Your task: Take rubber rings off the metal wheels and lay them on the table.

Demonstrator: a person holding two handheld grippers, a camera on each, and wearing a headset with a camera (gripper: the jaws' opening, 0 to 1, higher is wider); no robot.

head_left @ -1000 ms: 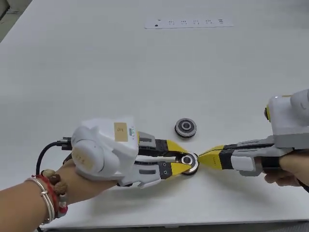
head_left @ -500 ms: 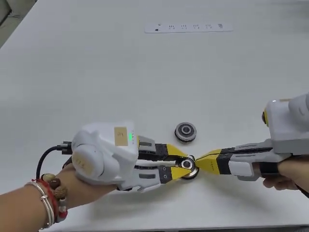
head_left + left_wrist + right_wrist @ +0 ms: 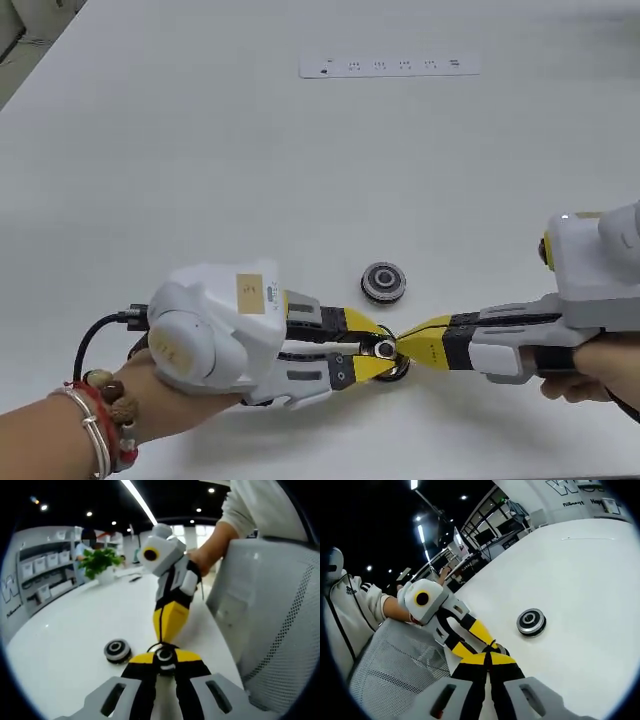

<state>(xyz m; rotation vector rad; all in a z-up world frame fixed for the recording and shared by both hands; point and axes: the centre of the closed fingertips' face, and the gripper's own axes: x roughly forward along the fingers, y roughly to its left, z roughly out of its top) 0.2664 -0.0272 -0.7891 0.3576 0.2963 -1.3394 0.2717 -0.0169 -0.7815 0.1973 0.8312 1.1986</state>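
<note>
Head view: finds right gripper (image 3: 402, 347) nudged in tip-to-tip with left gripper (image 3: 378, 351) clamping the metal wheel (image 3: 386, 349); left gripper view: apparently pinched on rubber ring (image 3: 161, 645) just ahead; right gripper view: pressed together there, ready to peel, second wheel (image 3: 531, 622) beyond the tips.

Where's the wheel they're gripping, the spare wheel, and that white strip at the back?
Gripped wheel (image 3: 385, 349), head view, its metal hub.
Spare wheel (image 3: 383, 282), head view, its centre.
White strip (image 3: 389, 66), head view, its middle.
</note>
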